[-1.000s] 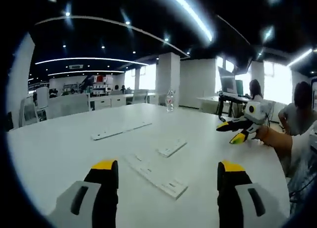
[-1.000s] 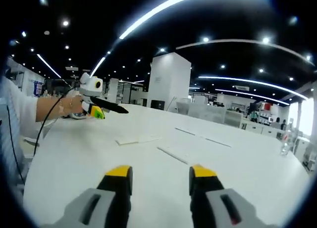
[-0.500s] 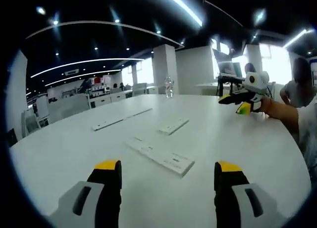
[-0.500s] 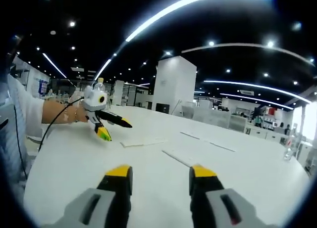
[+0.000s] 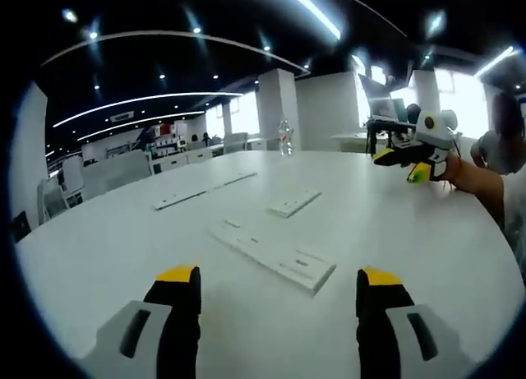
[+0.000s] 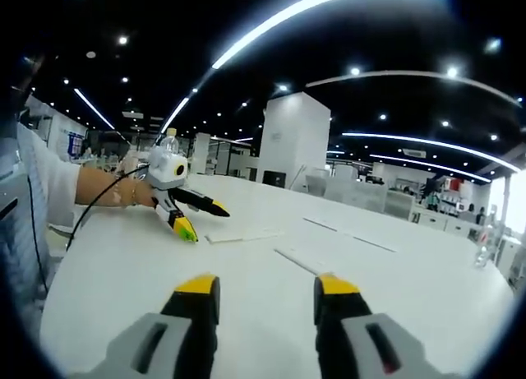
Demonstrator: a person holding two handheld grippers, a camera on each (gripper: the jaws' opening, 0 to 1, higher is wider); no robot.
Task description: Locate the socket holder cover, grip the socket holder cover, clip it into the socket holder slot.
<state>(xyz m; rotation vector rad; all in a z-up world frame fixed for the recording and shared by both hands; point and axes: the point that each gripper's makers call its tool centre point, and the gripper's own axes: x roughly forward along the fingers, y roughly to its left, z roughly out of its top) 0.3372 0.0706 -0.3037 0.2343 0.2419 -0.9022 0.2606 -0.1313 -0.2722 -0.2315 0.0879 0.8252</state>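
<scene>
A: Where is the socket holder cover [image 5: 293,203]?
B: Flat on the white table [image 5: 107,256], just beyond the long socket holder [image 5: 274,256].
A: The grippers?
B: The left gripper [image 5: 278,274] hovers spread and empty; the right gripper [image 6: 265,282] likewise, jaws apart, above the table.

— How's the light on your end?

— Bright. I see long ceiling strips [image 5: 316,17] and small spotlights [image 6: 122,40] on a dark ceiling [image 6: 386,34]. In the left gripper view the windows [image 5: 477,95] at the right blow out white.

— Shadows?

— Faint ones. The white table [image 5: 123,247] reflects evenly, with only soft shade under the flat plates [image 5: 271,254].

— Sharpness?

— Fair in the middle. Fisheye bends the strips into arcs and stretches the edges. Far furniture [image 6: 411,202] is soft, and my own jaws at the bottom look slightly blurred.
</scene>
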